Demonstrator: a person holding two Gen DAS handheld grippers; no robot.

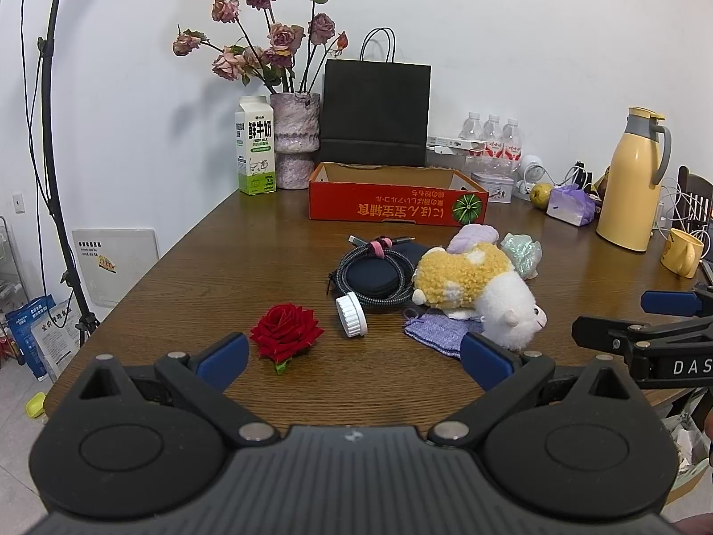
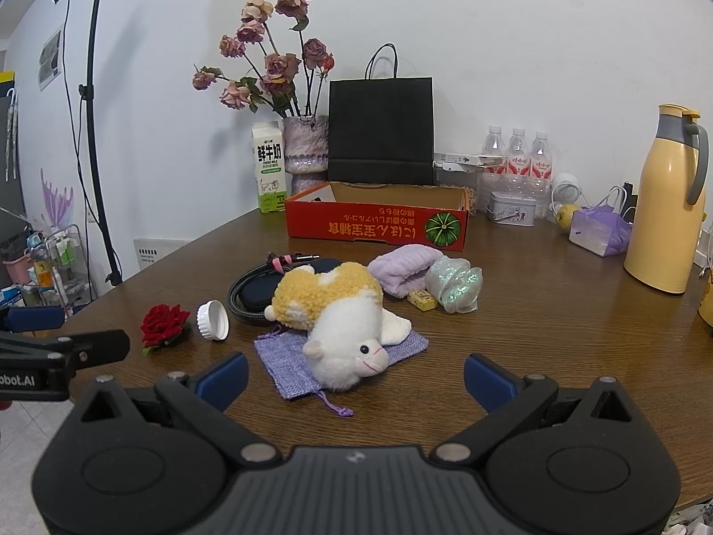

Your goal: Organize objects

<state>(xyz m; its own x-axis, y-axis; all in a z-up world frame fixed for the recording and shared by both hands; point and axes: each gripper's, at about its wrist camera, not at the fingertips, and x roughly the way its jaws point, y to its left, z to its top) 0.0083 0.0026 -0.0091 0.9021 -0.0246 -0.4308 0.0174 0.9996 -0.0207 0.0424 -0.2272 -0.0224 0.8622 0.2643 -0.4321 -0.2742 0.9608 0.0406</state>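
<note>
Behind — vase (image 1: 296,140), milk carton (image 1: 255,151), yellow jug (image 1: 633,183).

Left claw (image 1: 354,359) and right claw (image 2: 355,379): fingers spread wide, nothing held.

Wooden table (image 2: 557,334) with dark brown grain. Near its middle lie a red rose (image 2: 161,322), a white cap (image 2: 213,319) on its side, a coiled cable (image 1: 379,274) around a dark pouch (image 1: 370,277), and a lilac drawstring bag (image 2: 289,363) (a plush sheep (image 2: 343,323) rests partly on it). Farther back stand a red cardboard box (image 2: 379,225), a milk carton (image 2: 268,167) and a yellow thermos (image 2: 670,200).
</note>
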